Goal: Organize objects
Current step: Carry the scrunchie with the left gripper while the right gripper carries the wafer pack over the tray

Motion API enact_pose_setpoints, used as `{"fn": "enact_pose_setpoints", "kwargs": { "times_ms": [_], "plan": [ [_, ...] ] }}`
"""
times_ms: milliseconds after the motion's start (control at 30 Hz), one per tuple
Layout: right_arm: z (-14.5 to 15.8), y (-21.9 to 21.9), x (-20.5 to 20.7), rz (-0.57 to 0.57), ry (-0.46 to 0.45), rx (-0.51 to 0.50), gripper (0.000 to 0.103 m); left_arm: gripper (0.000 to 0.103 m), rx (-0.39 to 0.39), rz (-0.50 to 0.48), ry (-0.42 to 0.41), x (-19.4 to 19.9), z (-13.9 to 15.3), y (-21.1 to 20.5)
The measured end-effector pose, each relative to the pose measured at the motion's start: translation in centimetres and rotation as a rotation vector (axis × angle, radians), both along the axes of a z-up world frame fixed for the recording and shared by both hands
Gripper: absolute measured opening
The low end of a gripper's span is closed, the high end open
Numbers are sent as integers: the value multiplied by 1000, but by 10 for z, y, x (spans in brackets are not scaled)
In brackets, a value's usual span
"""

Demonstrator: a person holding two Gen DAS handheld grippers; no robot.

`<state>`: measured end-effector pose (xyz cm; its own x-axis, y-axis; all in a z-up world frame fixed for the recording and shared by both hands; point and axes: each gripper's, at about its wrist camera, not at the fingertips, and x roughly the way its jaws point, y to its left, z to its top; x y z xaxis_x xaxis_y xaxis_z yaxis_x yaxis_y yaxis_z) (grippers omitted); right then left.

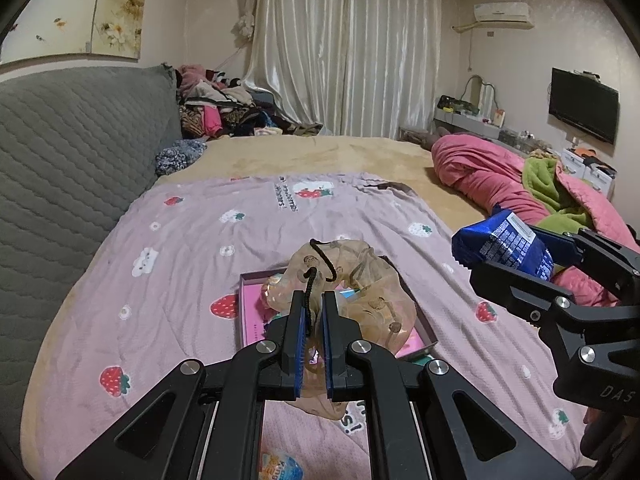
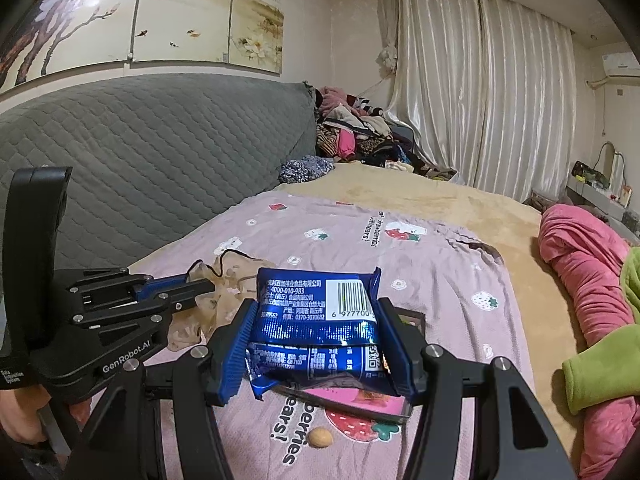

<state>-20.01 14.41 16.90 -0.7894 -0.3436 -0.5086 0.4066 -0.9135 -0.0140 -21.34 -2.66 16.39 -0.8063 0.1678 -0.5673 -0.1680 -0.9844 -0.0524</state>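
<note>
The left hand-held gripper (image 1: 314,336) pinches a sheer pouch (image 1: 356,296) above the pink box (image 1: 256,312), while the right hand-held gripper (image 2: 316,344) beside it clamps a blue snack packet (image 2: 316,312).

**My view of the bedroom**

I look across a wide bed (image 1: 320,152) under a tan blanket, with a lilac strawberry-print sheet (image 1: 192,240) spread over its near part. To my left runs a grey quilted headboard (image 1: 72,152), and above it hangs a floral wall panel (image 2: 160,12). Pale satin curtains (image 1: 340,40) cover the far wall, drawn shut (the light looks artificial). A heap of clothes (image 1: 224,108) sits in the far corner. On the right wall I see a black TV (image 1: 582,104) and an air conditioner (image 1: 502,12) near the ceiling. A pink quilt (image 1: 480,168) lies bunched along the bed's right edge.
</note>
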Motion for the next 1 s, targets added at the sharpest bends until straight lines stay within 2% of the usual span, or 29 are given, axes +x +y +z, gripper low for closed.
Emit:
{"fn": "enact_pose_setpoints", "kwargs": {
  "times_ms": [533, 1000],
  "plan": [
    [-46, -5, -66, -7, -62, -16, 59, 7, 6, 29, -65, -66, -52, -15],
    [-102, -1, -126, -34, -129, -9, 59, 7, 1, 17, -146, -126, -115, -5]
  ]
}}
